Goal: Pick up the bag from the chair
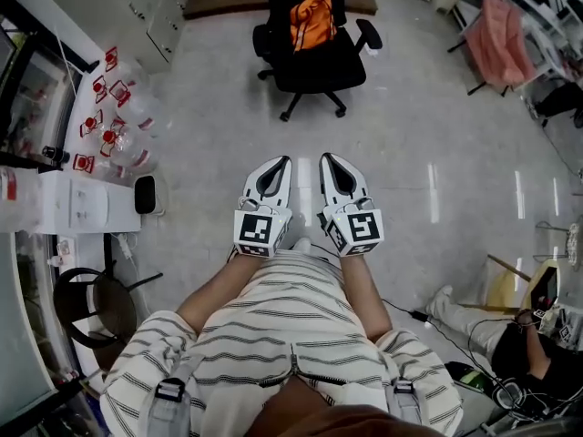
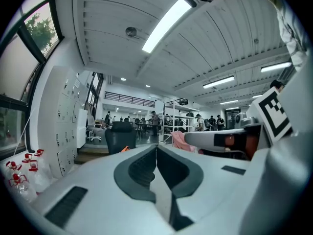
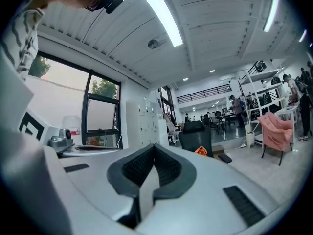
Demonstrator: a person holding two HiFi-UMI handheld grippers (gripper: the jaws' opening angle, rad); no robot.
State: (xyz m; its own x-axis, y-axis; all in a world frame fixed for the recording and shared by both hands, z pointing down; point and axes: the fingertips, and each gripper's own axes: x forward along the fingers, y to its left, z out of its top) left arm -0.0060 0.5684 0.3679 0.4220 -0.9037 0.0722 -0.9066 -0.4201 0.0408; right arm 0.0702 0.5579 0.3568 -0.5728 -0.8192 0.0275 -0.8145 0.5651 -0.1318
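Finds the orange bag (image 1: 312, 18) at twelve o'clock in the head view, slumped on the seat of a black office chair (image 1: 319, 66) and leaning on its backrest, probably just parked there out of the way. Leaves it untouched, well apart from both tools. Holds the left gripper (image 1: 281, 162) and the right gripper (image 1: 327, 158) side by side in front of the body, level and aimed at twelve o'clock, presumably to line up the approach to the chair. Shows both pairs of jaws pressed together with nothing between them, as each gripper view confirms, with chair and bag small beyond the closed tips. Calls for opening the jaws before any grab. Sees only floor (image 1: 301, 135) between tools and chair, so nothing seems to block the straight path. Notes red-capped bottles (image 1: 109, 126) and a white counter (image 1: 82, 203) at nine to ten o'clock, a pink cloth (image 1: 499, 48) draped over a frame at two o'clock, and a seated person (image 1: 524, 353) with cables (image 1: 421, 317) at four o'clock, all off that line.
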